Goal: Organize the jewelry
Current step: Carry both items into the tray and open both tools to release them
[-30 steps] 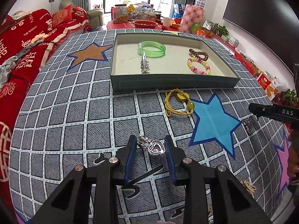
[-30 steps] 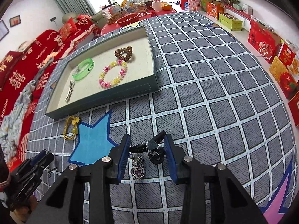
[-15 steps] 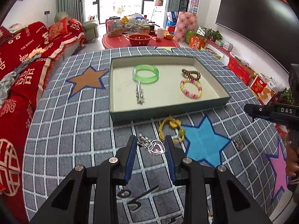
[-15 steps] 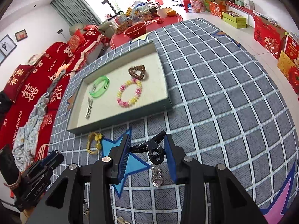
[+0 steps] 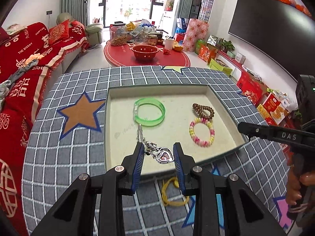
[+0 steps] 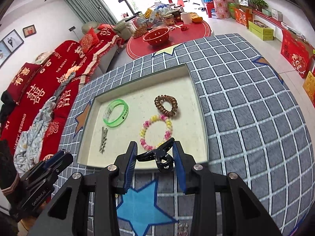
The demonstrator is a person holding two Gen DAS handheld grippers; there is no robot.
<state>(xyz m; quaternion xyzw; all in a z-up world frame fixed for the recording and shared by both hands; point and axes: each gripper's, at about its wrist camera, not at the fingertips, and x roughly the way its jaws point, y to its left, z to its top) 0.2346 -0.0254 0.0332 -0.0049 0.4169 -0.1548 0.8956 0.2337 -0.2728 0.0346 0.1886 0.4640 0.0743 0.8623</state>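
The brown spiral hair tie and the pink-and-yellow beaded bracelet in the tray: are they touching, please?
Touching. In the right wrist view the brown spiral hair tie meets the top of the beaded bracelet with no tray floor between them.

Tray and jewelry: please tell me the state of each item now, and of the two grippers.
Tray: open, on the table.
Green bangle: flat in tray.
Brown spiral hair tie: in tray.
Pink-yellow bead bracelet: in tray.
Silver clip: in tray.
Heart pendant: held by left gripper.
Black hair claw: held by right gripper.
Yellow cord: on table, outside tray.
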